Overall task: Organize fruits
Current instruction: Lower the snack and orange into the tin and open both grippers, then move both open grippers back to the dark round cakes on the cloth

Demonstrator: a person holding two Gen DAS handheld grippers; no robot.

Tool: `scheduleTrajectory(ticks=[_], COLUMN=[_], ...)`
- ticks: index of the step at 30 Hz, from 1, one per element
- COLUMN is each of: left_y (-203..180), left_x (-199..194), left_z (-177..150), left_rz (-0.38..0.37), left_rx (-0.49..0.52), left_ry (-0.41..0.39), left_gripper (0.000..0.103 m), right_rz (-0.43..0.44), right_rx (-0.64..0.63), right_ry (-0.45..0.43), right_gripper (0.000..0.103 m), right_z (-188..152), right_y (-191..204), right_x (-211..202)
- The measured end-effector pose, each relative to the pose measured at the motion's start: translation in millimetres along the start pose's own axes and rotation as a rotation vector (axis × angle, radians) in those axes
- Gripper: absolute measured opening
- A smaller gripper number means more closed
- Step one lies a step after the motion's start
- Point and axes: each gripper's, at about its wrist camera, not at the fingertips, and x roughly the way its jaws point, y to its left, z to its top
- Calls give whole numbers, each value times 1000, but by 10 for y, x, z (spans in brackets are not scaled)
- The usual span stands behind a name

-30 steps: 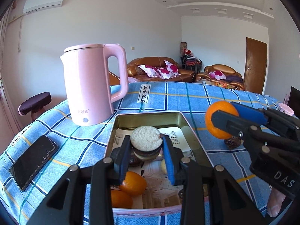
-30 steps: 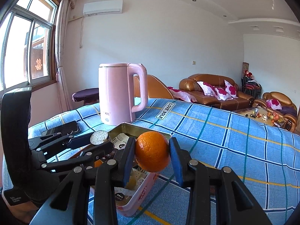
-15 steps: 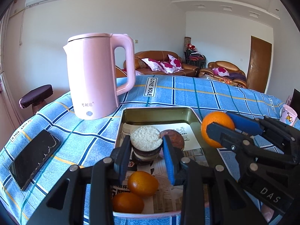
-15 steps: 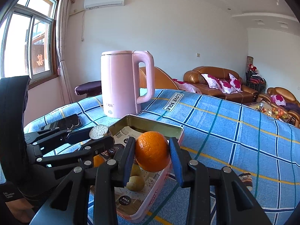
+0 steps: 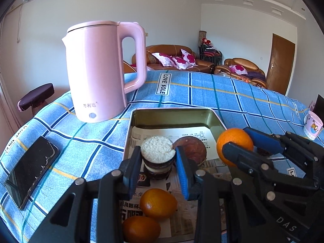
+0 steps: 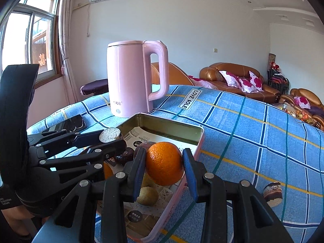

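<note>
An open metal tin [image 5: 172, 112] lined with printed paper holds two small oranges [image 5: 158, 203], a dark round fruit [image 5: 192, 149] and a brownish kiwi-like fruit [image 6: 147, 195]. My left gripper [image 5: 158, 163] hangs over the tin, shut on a round brown layered piece [image 5: 158, 148] with a white grainy top. To its right, my right gripper [image 6: 164, 167] is shut on a large orange [image 6: 164, 160] above the tin's right rim [image 6: 199, 139]. The same orange [image 5: 230, 139] shows in the left wrist view, and the left gripper [image 6: 111, 139] shows in the right wrist view.
A tall pink kettle [image 5: 101, 70] stands just behind the tin on the blue checked cloth. A black phone [image 5: 30, 170] lies to the left. Another brown layered piece [image 6: 273, 191] sits on the cloth to the right, and a mug [image 5: 312, 124] stands at the far right.
Both grippers have moved forward and a little down over the tin, each keeping its grip. The kettle and the tin's far wall now look nearer.
</note>
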Motion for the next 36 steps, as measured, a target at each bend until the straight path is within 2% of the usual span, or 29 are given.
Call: scheduleTrajectory(ticks=[9, 14, 16, 18, 20, 22, 26, 31, 36], left_y=[-27, -40, -28, -15, -39, -98, -343, -748, -1083], left_x=[58, 43, 11, -53, -138, -203, -304, -330, -274], left_z=[21, 20, 16, 8, 0, 5, 34, 59, 95], left_rz=[11, 32, 39, 37, 34, 18, -30, -70, -94], left_rx=[11, 16, 6, -9, -13, -10, 15, 84, 134], left_ry=[17, 6, -7, -37, -73, -92, -120, -137, -133], left_gripper=[36, 40, 50, 74, 81, 83, 83, 89, 90], right_rz=[2, 1, -12, -22, -27, -50, -139, -289, -320], right_rx=[6, 14, 25, 33, 23, 2, 5, 85, 186], right_ry=[21, 17, 16, 10, 3, -5, -2, 32, 80], right_gripper=[40, 40, 47, 53, 55, 55, 55, 56, 56], right_z=[6, 9, 4, -6, -26, -50, -100, -196, -314], right_y=[-6, -25, -48, -82, -119, -184, -517, -1097, -1486], right_x=[39, 27, 17, -29, -124, -259, -547, -739, -703])
